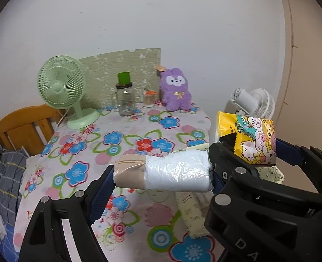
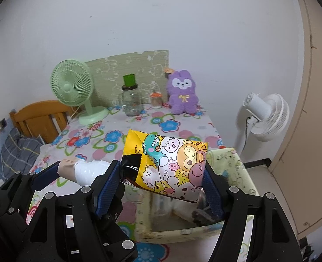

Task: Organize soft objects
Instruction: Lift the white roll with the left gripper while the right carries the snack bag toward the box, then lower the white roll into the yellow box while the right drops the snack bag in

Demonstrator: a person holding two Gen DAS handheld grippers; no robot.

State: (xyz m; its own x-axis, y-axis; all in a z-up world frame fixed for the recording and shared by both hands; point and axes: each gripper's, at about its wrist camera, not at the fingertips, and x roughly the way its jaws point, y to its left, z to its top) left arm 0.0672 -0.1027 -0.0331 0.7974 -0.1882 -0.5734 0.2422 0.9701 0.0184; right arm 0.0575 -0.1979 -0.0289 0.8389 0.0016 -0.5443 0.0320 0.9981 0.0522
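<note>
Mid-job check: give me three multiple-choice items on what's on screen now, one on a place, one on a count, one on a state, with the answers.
1. Where does the purple plush bunny sit?
A. In the fabric bin
B. At the table's far edge by the wall
C. On the wooden bed frame

2. How many fans are in view?
A. One
B. Two
C. Three

3. What is the cartoon-print packet's state?
A. Lying on the tablecloth
B. Clamped in the right gripper
C. Resting inside the bin

Answers: B, it sits upright against the wall; B, a green fan and a white fan; B, blue pads press both its sides above the fabric bin.
</note>
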